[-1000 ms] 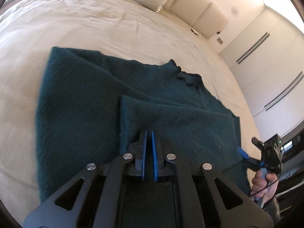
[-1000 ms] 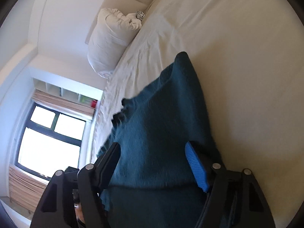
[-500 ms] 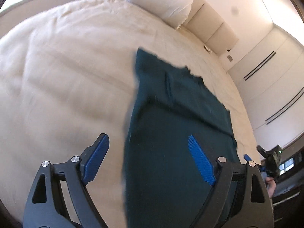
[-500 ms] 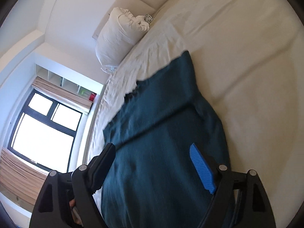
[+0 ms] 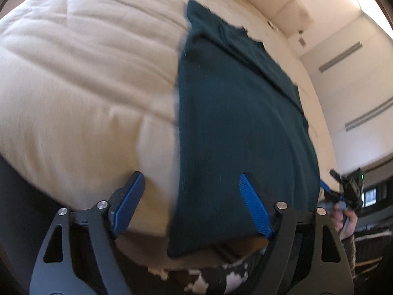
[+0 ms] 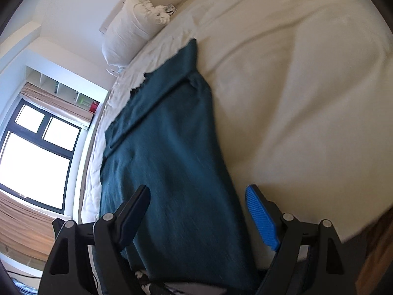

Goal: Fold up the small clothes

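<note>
While both of our claws hang over the near edge of the bed [image 5: 73, 78], neither grasps anything. Starting from the left, our left gripper [image 5: 191, 206] is released, its blue pads spread wide; the left pad sits over bare cream bedding, the right pad over the dark teal knit sweater [image 5: 235, 113], so the garment's left long edge runs up between the two fingers. That sweater lies ahead of the claw as a long narrow panel, its sides apparently already turned in, stretching away toward the pillow [image 6: 132, 29] and headboard. Its near hem droops just over the mattress edge, below the pads.

Further right, our right gripper [image 6: 199, 211] is likewise released, jaws apart, with the sweater's right long edge passing between its fingers and the cream bedding off to its right.

We judge the knit to be soft, thick and light, limp rather than stiff, with a fuzzy surface that should not slip in ribbed pads but will sag and stretch if lifted by one point. A sensible hold looks to be the two near hem corners, one per claw, pinching through all the layers so the turned-in sides do not fall open as the hem is carried toward the collar.
</note>
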